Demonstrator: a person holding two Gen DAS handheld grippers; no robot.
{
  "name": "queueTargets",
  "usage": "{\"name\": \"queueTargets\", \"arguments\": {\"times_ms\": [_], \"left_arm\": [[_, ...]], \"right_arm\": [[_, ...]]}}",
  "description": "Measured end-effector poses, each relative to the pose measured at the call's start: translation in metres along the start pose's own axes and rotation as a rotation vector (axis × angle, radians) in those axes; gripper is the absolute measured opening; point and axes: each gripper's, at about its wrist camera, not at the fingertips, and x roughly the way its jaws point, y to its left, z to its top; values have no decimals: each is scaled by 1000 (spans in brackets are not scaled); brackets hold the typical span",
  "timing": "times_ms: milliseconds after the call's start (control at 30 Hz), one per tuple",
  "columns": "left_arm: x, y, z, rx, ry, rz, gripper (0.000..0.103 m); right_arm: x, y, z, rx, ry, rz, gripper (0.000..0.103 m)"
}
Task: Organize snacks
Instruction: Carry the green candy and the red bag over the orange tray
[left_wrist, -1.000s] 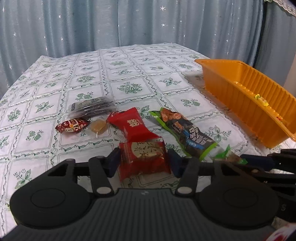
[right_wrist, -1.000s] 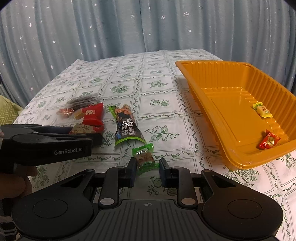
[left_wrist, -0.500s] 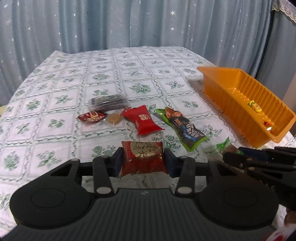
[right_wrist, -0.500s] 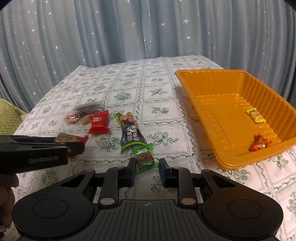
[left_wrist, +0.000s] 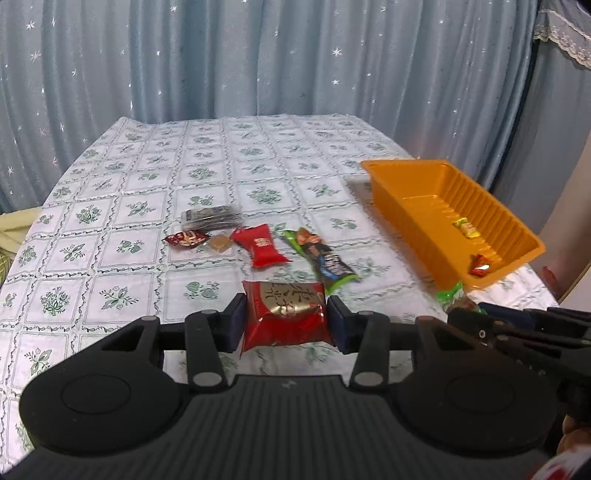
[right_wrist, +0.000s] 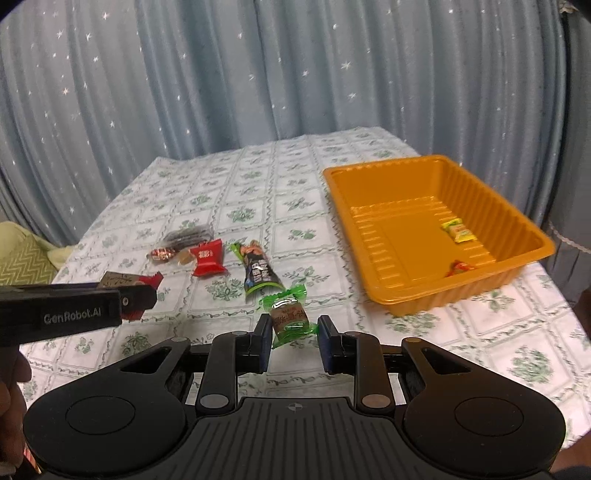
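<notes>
Both wrist views overlook one table (left_wrist: 110, 258), tray (right_wrist: 424, 306).

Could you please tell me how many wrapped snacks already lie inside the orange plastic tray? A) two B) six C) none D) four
A: the orange plastic tray holds only a small yellow wrapped candy and a small red-orange wrapped candy; the remaining snacks lie on the floral tablecloth or sit in the grippers.
</notes>
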Motion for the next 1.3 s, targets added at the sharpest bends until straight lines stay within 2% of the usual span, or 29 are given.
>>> {"name": "queueTargets", "arguments": {"times_ms": [333, 700, 1000, 1300], "left_arm": [[-24, -32, -3, 4, 0, -24, 43], [-32, -53, 2, 28, -13, -54, 43], [-21, -74, 15, 45, -17, -98, 43], [10, -113, 42, 79, -18, -166, 43]], "right_arm": [[-39, -17, 4, 26, -35, -40, 27], [-56, -32, 6, 56, -61, -62, 27], [-61, -54, 15, 96, -80, -94, 27], [-54, -95, 45, 135, -112, -140, 27]]}}
